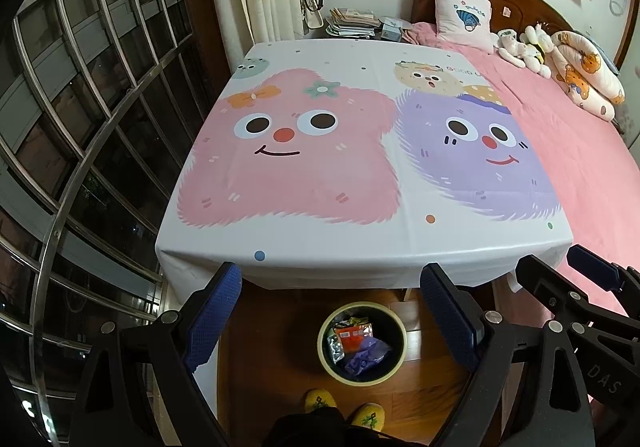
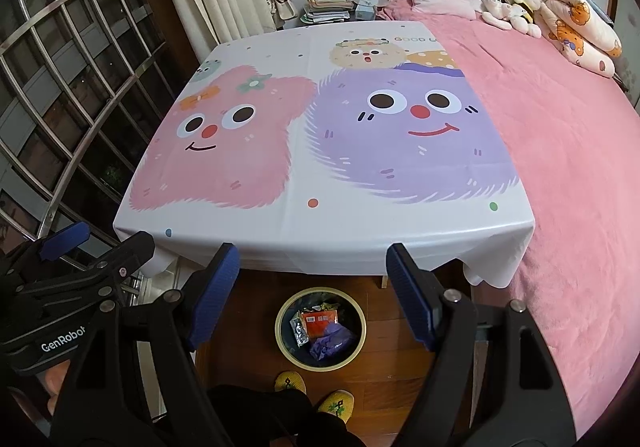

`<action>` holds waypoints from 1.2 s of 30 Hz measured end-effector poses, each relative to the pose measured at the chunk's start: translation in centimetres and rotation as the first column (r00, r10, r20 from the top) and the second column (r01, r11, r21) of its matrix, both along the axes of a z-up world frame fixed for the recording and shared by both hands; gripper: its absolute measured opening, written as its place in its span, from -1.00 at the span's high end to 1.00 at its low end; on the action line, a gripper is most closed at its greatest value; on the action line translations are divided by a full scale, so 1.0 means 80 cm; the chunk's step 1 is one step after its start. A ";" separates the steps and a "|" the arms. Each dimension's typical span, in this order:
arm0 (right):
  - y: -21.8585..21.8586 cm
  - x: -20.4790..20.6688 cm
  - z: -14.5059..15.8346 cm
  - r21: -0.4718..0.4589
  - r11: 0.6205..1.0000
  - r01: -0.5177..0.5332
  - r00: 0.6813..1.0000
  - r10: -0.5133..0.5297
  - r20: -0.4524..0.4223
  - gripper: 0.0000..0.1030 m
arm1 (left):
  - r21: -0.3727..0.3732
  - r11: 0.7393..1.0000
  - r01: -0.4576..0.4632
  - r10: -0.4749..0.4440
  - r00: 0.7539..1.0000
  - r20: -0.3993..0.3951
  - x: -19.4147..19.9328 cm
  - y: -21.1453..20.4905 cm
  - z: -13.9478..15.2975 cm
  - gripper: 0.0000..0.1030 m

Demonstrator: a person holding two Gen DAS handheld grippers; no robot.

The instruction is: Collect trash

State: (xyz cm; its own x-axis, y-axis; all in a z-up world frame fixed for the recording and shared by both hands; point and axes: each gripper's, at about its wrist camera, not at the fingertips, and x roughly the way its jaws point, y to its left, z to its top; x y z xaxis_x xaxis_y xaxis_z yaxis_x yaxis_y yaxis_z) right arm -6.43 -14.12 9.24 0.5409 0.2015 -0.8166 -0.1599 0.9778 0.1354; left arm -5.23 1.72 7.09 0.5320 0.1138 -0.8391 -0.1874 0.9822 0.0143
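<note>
Left hand-held gripper [image 1: 332, 311], jaws spread wide and holding nothing, above the trash bin [image 1: 362, 343]. Right hand-held gripper [image 2: 312, 295] likewise gaping and empty, over the same bin. "GenRobot" readable in white on the left unit's black body as seen from the right wrist view; "DAS" embossed on the right unit's body as seen from the left wrist view.

One round bin with a pale rim, standing on the wooden floor [image 1: 424, 371] just in front of the worktop's near edge. Inside it: one orange packet [image 1: 354, 337] with a white label, writing too small to read; one silvery foil wrapper [image 1: 335, 347] at its left; one crumpled purple bag [image 1: 366, 357] below the packet.

Two yellow slippers [image 1: 320, 401] on the floor just nearer than the bin.

Beyond the bin, worktop [image 1: 360, 247] under a white cloth printed with one big pink fuzzy face and one purple one, plus smaller faces; "GOOD" legible near its far edge. Right of the worktop, bed with pink cover [image 1: 580, 167]. One pink pillow [image 1: 464, 17] at the headboard, stuffed toys [image 1: 524, 47] beside it.
</note>
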 end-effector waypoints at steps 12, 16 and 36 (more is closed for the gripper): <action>-0.001 0.003 -0.005 -0.003 1.000 0.000 1.000 0.000 -0.008 -0.43 | 0.002 1.000 0.007 -0.007 1.000 -0.004 0.001 0.002 -0.002 -0.79; -0.001 0.003 -0.005 -0.002 1.000 -0.001 1.000 0.001 -0.008 -0.43 | 0.000 1.000 0.007 -0.007 1.000 -0.004 0.002 0.001 -0.002 -0.79; -0.006 0.007 -0.006 -0.001 1.000 -0.005 1.000 0.005 -0.008 -0.43 | 0.003 1.000 0.007 -0.007 1.000 -0.005 0.005 -0.001 -0.002 -0.79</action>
